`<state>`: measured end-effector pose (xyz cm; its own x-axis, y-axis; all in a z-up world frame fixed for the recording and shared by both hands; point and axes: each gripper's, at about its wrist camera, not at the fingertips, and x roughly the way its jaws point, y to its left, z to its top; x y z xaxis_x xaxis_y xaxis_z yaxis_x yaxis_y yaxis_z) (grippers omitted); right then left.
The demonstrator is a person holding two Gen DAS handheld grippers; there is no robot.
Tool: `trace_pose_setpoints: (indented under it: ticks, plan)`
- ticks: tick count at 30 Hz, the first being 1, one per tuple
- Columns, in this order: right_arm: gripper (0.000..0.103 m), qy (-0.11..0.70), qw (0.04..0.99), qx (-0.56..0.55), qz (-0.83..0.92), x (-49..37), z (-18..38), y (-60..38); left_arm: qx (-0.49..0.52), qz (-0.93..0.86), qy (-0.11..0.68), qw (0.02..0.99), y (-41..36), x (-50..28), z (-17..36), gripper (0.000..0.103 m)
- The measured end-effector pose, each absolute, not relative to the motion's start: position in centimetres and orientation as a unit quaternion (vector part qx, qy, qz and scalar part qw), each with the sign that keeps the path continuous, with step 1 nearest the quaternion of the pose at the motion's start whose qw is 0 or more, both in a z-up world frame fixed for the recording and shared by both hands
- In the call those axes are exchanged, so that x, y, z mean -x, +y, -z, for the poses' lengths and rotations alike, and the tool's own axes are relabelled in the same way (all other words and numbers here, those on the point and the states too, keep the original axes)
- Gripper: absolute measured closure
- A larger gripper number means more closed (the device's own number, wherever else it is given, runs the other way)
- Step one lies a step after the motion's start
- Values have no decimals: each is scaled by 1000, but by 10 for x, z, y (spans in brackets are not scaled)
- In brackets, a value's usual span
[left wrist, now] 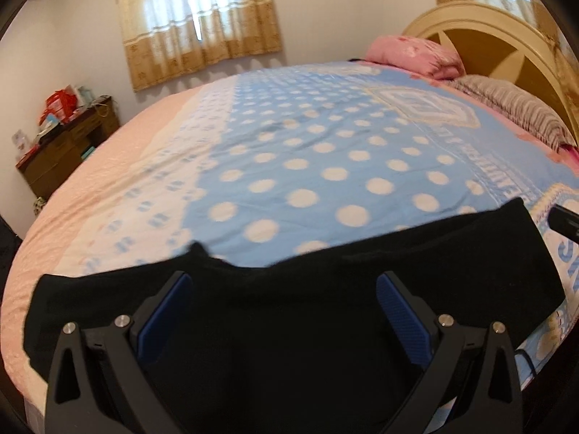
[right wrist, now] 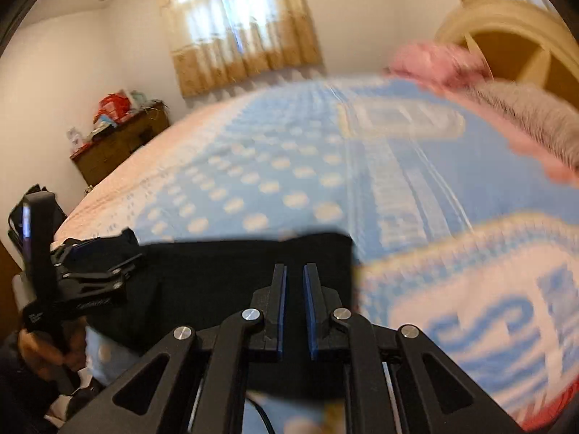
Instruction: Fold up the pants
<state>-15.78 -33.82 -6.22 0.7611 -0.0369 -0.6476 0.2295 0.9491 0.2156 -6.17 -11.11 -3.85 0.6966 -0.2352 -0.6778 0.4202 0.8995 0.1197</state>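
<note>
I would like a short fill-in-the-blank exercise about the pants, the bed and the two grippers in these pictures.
1. The pants are ____ in colour.
2. The blue bedspread carries white ____.
3. The left gripper has its fingers spread ____.
4. The right gripper has its fingers nearly ____.

Missing words: black; dots; open; closed

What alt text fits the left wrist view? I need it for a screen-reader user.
The left claw hangs wide open over black pants lying across the near edge of a bed with a blue polka-dot cover. Beyond are a pink pillow, a curved headboard and a curtained window.
</note>
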Motion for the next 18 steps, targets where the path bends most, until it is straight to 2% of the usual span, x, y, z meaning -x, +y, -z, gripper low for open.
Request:
trace_pose_setpoints:
  ticks: [6,8,13,18]
  plan:
    - [93,376,912,-129,101,169,103,-335,-145,166,389,894,-133,56,70,0]
    - [93,379,910,-130,110,166,92,-333,-131,169,393,894,-130,55,70,0]
    - [93,315,938,-107,98,150,63,-324,-135,167,394,894,-130,57,67,0]
    - [92,371,914,-105,124,103,103,-325,-138,165,398,892,-128,59,65,0]
